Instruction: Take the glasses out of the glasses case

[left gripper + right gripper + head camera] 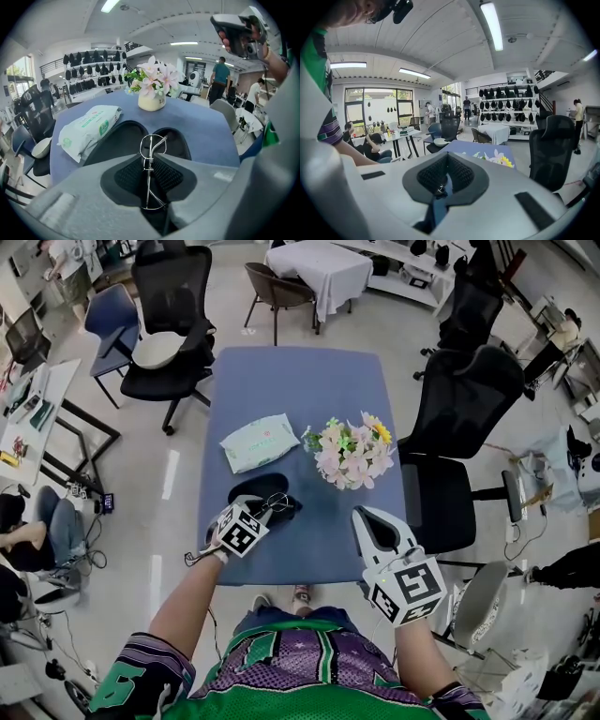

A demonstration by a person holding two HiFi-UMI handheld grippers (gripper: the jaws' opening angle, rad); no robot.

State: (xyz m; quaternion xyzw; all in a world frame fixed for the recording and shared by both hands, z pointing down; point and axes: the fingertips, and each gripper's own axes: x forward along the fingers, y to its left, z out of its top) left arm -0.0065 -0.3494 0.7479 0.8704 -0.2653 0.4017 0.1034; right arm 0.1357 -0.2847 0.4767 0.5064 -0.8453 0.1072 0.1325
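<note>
At the near edge of the blue table [298,381], the left gripper [151,157] pinches a pair of thin wire glasses [152,168] edge-on between its pads, right over the open black case [123,137]; whether the frame touches the case cannot be told. A pack of wipes [260,442] lies just beyond the case, with a pot of flowers [349,451] to its right. The right gripper [373,521] hovers at the table's right front corner, jaws pressed together on nothing.
</note>
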